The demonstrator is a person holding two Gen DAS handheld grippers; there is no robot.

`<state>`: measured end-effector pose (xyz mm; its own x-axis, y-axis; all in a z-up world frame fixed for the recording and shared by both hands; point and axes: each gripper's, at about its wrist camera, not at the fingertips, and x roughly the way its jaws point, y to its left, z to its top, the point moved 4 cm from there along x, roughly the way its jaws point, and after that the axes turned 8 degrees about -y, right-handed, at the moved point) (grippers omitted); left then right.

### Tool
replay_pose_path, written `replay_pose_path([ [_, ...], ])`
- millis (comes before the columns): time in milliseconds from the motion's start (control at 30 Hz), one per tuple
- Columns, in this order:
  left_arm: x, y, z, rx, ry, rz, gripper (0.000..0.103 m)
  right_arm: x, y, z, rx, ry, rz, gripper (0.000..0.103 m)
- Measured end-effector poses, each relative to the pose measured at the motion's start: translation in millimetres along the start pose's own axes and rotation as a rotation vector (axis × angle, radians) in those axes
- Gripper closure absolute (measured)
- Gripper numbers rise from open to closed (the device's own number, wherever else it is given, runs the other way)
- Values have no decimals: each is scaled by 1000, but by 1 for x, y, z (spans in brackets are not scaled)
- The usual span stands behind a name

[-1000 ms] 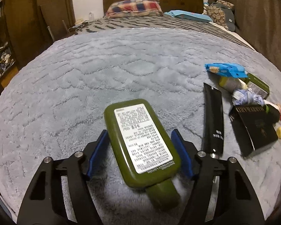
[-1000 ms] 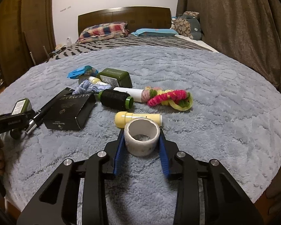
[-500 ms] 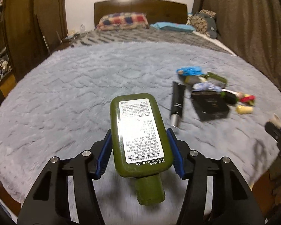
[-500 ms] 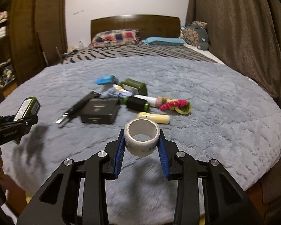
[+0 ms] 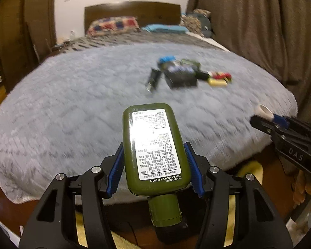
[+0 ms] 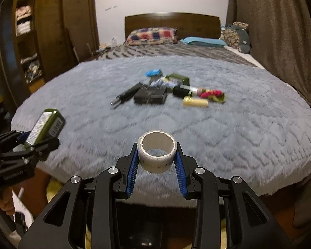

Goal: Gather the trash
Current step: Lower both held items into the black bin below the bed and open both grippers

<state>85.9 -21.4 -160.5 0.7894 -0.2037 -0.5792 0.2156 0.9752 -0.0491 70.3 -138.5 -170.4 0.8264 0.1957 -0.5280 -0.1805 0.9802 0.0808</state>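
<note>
At the foot of a bed covered by a grey blanket [image 6: 217, 124], a person is holding two grippers, each carrying one piece of trash clear of the bedding. The left gripper [image 5: 155, 166] is clamping a green bottle [image 5: 153, 145] by its flat sides, cap toward the camera and label up. The right gripper [image 6: 156, 161] is pinching a tape core [image 6: 157, 153] between its blue pads, the hollow facing up.

Two items are thus in hand, but most of the job is waiting. A pile of trash [image 6: 168, 91] is lying on the blanket at about twelve o'clock of the right camera, well apart from both grippers: a black box [image 6: 150, 97], a black tube [image 6: 126, 95] at its nine o'clock, a yellow tube [image 6: 196, 102] at its three o'clock, a blue wrapper [image 6: 153, 72] behind, and a pink-and-green tangle [image 6: 213, 94] farther right. Motion blur is smearing the heap, so the exact count is uncertain.

No bin is showing in either view; something yellow [image 5: 248, 168] is peeking from under the bed edge, perhaps a bag.
</note>
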Motion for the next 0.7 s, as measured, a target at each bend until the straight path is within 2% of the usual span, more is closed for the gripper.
replay_pose_path([
  [300, 20, -21, -70, 14, 164, -76, 50, 21, 12, -62, 4, 173, 61, 69],
  [500, 53, -25, -120, 16, 311, -127, 50, 45, 10, -101, 25, 292, 74, 69],
  [700, 80, -26, -161, 15, 414, -120, 51, 64, 12, -133, 40, 384, 89, 69],
])
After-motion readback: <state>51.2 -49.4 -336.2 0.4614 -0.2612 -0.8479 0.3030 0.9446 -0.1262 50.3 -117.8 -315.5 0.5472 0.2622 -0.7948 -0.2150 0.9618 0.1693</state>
